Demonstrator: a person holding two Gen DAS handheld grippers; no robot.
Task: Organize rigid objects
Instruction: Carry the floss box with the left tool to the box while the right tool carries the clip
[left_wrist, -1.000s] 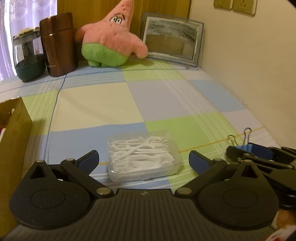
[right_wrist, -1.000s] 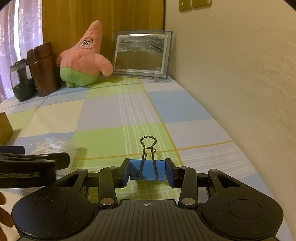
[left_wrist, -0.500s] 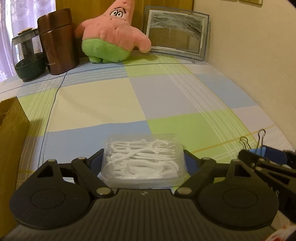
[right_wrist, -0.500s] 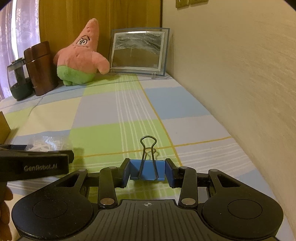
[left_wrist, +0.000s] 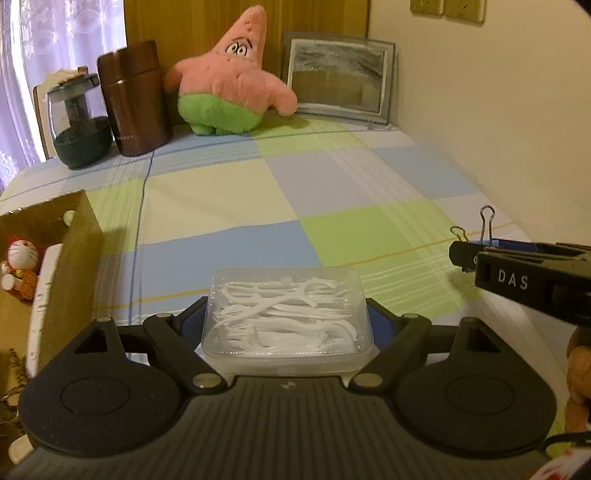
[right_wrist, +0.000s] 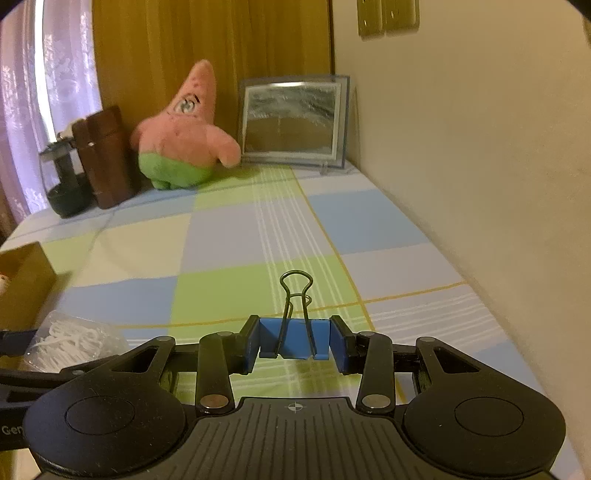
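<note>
Pink plush (left_wrist: 229, 77), brown flask (left_wrist: 135, 99), perhaps a mirror (left_wrist: 338, 79).

A home bedroom: checked bedsheet (left_wrist: 229, 195), plush toy (left_wrist: 229, 85), curtains (left_wrist: 62, 40).

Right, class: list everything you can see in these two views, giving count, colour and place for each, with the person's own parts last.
floss box: one, clear, white picks inside, between the left gripper's fingers
clip: one, blue, wire handles, in the right gripper
carton: one, brown, left edge, small toys inside
plush: one, pink and green, at the back
flask: one, brown, back left
jar: one, glass, dark base, beside the flask
frame: one, grey, leaning at the back right
cloth: one, pastel checks, under everything
left gripper: black, shut on the floss box
right gripper: black, shut on the clip
</note>
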